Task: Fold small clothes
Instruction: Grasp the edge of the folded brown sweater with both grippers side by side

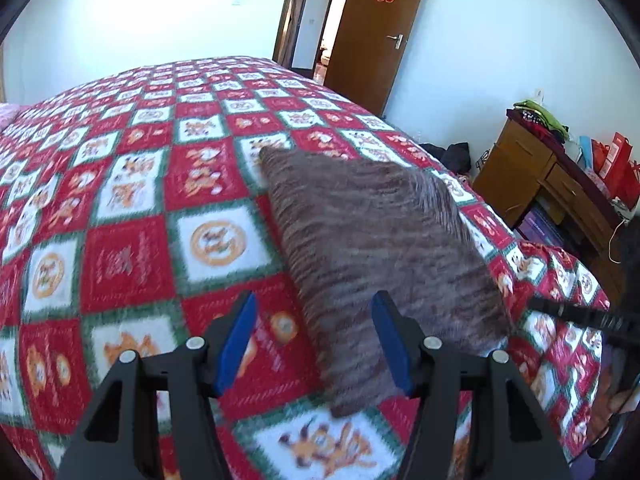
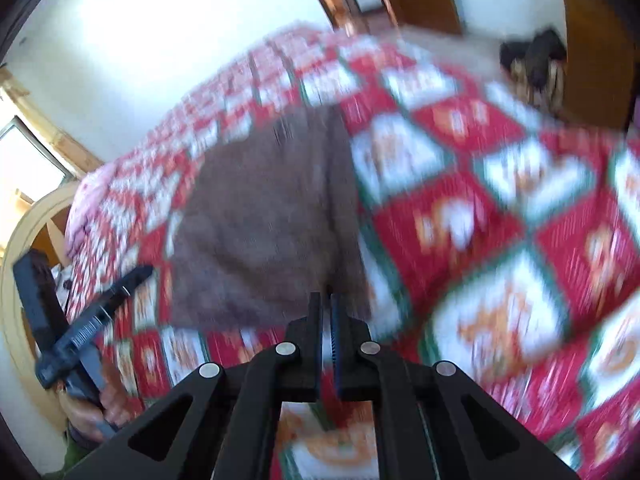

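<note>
A brown striped knit garment (image 1: pixel 380 240) lies on the bed, and its right side looks lifted and blurred. My left gripper (image 1: pixel 316 304) is open just above the garment's near left edge, with nothing pressed between its blue pads (image 1: pixel 240 340). In the blurred right wrist view, my right gripper (image 2: pixel 326 304) is shut, and the garment's (image 2: pixel 260 220) near edge runs into its tips. From the left wrist view the right gripper (image 1: pixel 560 312) meets the cloth's near right corner. A hand holds the left gripper (image 2: pixel 92 320) at the left of the right wrist view.
A red, white and green checked blanket (image 1: pixel 128 264) covers the bed. A wooden desk (image 1: pixel 532 172) with red bags and clothes stands to the right, and dark items (image 1: pixel 452 152) lie on the floor. A brown door (image 1: pixel 372 28) stands open behind.
</note>
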`<state>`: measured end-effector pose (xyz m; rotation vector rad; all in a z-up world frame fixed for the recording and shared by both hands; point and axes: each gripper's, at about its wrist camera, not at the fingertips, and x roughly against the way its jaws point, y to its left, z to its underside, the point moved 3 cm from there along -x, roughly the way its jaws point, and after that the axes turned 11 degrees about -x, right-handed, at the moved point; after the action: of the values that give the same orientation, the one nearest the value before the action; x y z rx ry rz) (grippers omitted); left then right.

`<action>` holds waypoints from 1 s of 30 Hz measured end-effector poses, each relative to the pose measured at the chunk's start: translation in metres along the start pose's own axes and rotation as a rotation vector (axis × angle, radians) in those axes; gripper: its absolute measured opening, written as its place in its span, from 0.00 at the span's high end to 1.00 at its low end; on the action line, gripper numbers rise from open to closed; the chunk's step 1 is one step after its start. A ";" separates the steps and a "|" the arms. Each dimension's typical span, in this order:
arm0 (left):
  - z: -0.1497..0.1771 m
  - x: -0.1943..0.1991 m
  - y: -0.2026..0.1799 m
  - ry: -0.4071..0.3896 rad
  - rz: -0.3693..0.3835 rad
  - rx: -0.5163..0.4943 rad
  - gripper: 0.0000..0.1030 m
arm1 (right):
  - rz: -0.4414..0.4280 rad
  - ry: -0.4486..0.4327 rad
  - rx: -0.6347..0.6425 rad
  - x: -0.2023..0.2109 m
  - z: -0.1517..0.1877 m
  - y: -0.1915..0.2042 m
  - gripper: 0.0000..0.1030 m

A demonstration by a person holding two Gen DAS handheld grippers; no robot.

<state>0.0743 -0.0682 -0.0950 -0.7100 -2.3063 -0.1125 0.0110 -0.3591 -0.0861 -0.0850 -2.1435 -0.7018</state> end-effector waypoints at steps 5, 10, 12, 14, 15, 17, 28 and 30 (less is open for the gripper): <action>-0.003 -0.032 -0.021 0.075 -0.135 -0.091 0.40 | 0.003 -0.045 0.095 -0.037 -0.036 0.040 0.96; 0.024 -0.040 -0.010 0.127 -0.222 -0.125 0.24 | 0.010 0.102 0.048 -0.089 -0.023 0.024 0.97; 0.026 -0.037 -0.004 0.117 -0.237 -0.104 0.17 | -0.022 0.122 0.024 -0.083 -0.018 0.016 0.97; 0.024 -0.038 -0.001 0.132 -0.221 -0.084 0.17 | -0.041 0.145 -0.002 -0.079 -0.016 0.012 0.97; 0.022 -0.037 -0.002 0.136 -0.218 -0.082 0.17 | -0.038 0.148 -0.001 -0.077 -0.014 0.013 0.96; 0.017 -0.035 -0.003 0.133 -0.223 -0.090 0.18 | -0.022 0.131 0.029 -0.068 -0.013 0.018 0.96; -0.049 -0.049 0.010 0.031 -0.059 0.049 0.11 | -0.051 -0.140 -0.066 -0.039 -0.082 0.007 0.23; -0.059 -0.064 0.016 0.027 -0.012 0.124 0.11 | -0.061 -0.146 -0.117 -0.056 -0.094 0.006 0.23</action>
<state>0.1572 -0.1001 -0.0948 -0.6282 -2.2696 0.0154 0.1150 -0.3918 -0.0808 -0.1378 -2.2508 -0.8809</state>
